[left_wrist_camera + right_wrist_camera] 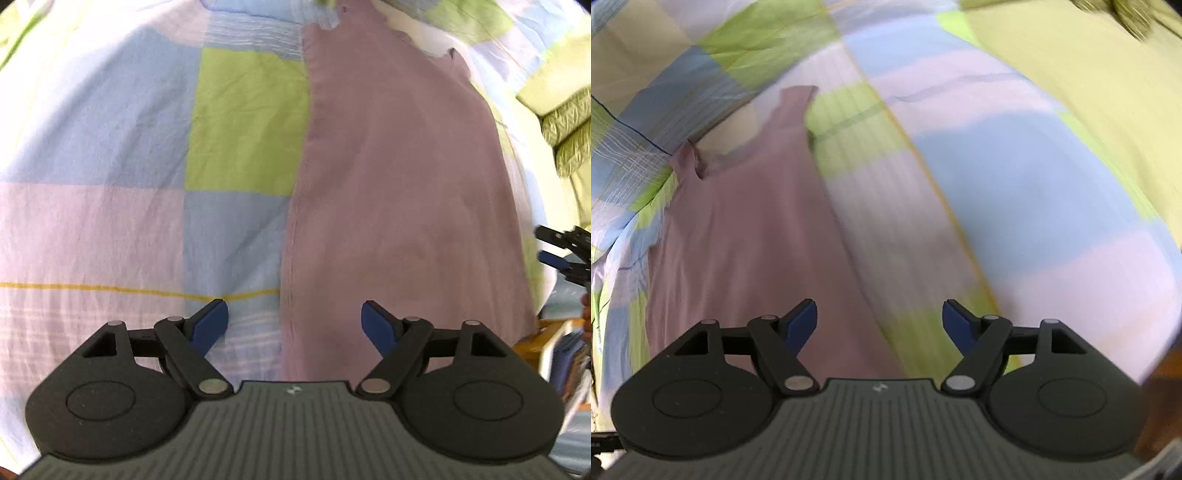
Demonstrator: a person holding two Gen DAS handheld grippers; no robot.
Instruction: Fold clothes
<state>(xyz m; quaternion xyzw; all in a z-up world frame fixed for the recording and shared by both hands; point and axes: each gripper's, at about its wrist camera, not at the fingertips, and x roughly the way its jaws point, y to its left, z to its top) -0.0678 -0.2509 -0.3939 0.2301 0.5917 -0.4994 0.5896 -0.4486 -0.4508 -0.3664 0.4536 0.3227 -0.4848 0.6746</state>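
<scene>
Over on the left of the left wrist view, the patchwork bedsheet [110, 147] shows bare, blue, green and pink squares, a yellow line running across near the gripper. Moving right, the mauve sleeveless top [399, 177] lies flat and lengthwise, straps at the far end, its long left edge running straight down toward the camera. And the left gripper [294, 321] hovers right over that near left edge, jaws spread wide, nothing between them, blue pads clear of the cloth as far as I can tell. Further right, at the frame's edge, the right gripper [561, 251] pokes in, off the garment's right side, near a green pillow [565, 133].

Switch to the right wrist view and it's blurred, so this one looks to be on the move. Here the mauve sleeveless top [738, 229] sits left, the bedsheet [1015, 184] fills the right, and the right gripper [879, 321], wide open and empty, straddles the garment's right edge.

Now the risks, as I judge them. Thin fabric on a soft sheet: pinch too deep and either gripper takes the bedsheet along with the top. Pinch too shallow and only one layer may lift, leaving a crooked fold. And if the two grippers close out of step, the top may skew and wrinkle.
</scene>
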